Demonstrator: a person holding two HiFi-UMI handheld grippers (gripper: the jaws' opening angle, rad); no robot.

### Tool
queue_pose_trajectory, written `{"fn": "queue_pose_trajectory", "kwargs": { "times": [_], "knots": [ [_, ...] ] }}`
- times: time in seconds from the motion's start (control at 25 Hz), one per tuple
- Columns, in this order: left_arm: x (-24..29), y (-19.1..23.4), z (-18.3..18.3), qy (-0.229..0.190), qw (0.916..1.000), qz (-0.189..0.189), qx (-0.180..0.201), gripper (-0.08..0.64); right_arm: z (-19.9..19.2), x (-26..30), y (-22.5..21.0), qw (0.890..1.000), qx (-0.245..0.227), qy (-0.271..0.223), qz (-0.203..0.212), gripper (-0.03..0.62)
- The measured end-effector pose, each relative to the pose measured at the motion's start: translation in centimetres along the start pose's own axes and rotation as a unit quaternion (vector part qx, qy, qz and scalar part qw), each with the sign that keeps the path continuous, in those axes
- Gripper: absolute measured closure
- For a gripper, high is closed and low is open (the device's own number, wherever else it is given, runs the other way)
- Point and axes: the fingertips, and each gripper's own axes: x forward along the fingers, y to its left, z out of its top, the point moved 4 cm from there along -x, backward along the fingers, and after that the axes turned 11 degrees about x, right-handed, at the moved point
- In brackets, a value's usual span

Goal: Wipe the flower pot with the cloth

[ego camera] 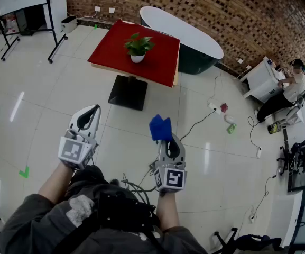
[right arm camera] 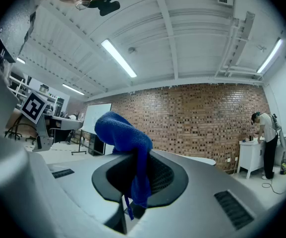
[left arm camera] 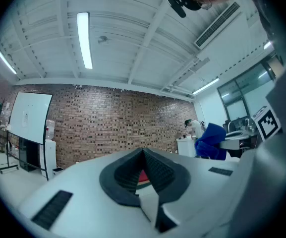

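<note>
A white flower pot [ego camera: 137,58] with a green plant [ego camera: 138,44] stands on a red-topped table [ego camera: 113,53] well ahead of me. My right gripper [ego camera: 164,139] is shut on a blue cloth [ego camera: 160,128], which bunches above the jaws [right arm camera: 124,133] in the right gripper view. My left gripper [ego camera: 90,113] is shut with nothing in it; its jaws meet with the red table showing beyond them [left arm camera: 143,176]. Both grippers are held level over the floor, far short of the table. The blue cloth [left arm camera: 211,142] also shows at the right of the left gripper view.
A white oval table [ego camera: 181,30] stands behind the red one. A whiteboard on a stand [ego camera: 22,4] is at the back left. A person [ego camera: 288,91] sits at the right by a white cabinet [ego camera: 260,78]. Cables [ego camera: 200,121] and small items [ego camera: 229,124] lie on the tiled floor.
</note>
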Motion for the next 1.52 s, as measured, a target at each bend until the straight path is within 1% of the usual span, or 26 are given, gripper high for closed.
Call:
{"fn": "queue_pose_trajectory", "kwargs": {
  "times": [0.24, 0.28, 0.4, 0.52, 0.68, 0.76, 0.88, 1.0, 1.08, 1.16, 1.24, 1.32, 1.48, 1.52],
  "knots": [
    [1.4, -0.7, -0.9, 0.03, 0.9993, 0.007, -0.023, 0.541, -0.6, 0.4, -2.2, 1.0, 0.005, 0.005, -0.007, 0.531],
    [1.8, -0.6, -1.3, 0.036, 0.999, 0.005, -0.028, 0.54, -0.8, 0.8, -2.4, 1.0, 0.003, 0.005, -0.008, 0.531],
    [3.9, -0.1, -2.9, 0.033, 0.9989, -0.004, -0.033, 0.541, -1.6, 2.9, -3.1, 1.0, -0.002, 0.008, -0.012, 0.531],
    [6.6, 0.9, -4.9, 0.042, 0.9983, -0.013, -0.037, 0.541, -2.6, 5.7, -4.0, 1.0, -0.003, 0.015, -0.017, 0.531],
    [11.9, 3.6, -7.2, 0.036, 0.998, -0.023, -0.045, 0.541, -3.3, 11.5, -5.0, 1.0, -0.013, 0.022, -0.017, 0.531],
    [15.2, 5.2, -8.4, 0.042, 0.9974, -0.029, -0.05, 0.541, -3.6, 15.1, -5.7, 0.999, -0.015, 0.023, -0.023, 0.531],
    [19.9, 7.8, -10.0, 0.043, 0.9971, -0.042, -0.047, 0.541, -4.0, 20.7, -6.4, 0.999, -0.013, 0.021, -0.027, 0.531],
    [24.8, 11.0, -10.9, 0.039, 0.9971, -0.051, -0.041, 0.54, -3.7, 27.1, -7.0, 0.999, -0.019, 0.03, -0.028, 0.531],
    [28.2, 13.7, -11.3, 0.039, 0.9963, -0.059, -0.049, 0.54, -2.8, 32.0, -7.4, 0.999, -0.019, 0.034, -0.032, 0.531],
    [31.5, 16.5, -11.8, 0.049, 0.9948, -0.064, -0.063, 0.54, -2.1, 36.6, -7.8, 0.998, -0.015, 0.04, -0.039, 0.531],
    [34.0, 18.6, -12.8, 0.061, 0.993, -0.074, -0.07, 0.54, -2.3, 40.2, -7.9, 0.998, -0.007, 0.045, -0.046, 0.531],
    [35.6, 19.6, -14.3, 0.063, 0.9914, -0.089, -0.072, 0.54, -3.3, 42.3, -7.6, 0.997, 0.003, 0.05, -0.052, 0.531],
    [37.1, 18.9, -16.8, 0.061, 0.9883, -0.122, -0.069, 0.534, -5.5, 43.3, -7.6, 0.995, 0.042, 0.065, -0.063, 0.531],
    [37.9, 19.0, -17.4, 0.062, 0.9876, -0.127, -0.068, 0.504, -6.0, 43.9, -7.9, 0.994, 0.054, 0.07, -0.066, 0.531]
  ]
}}
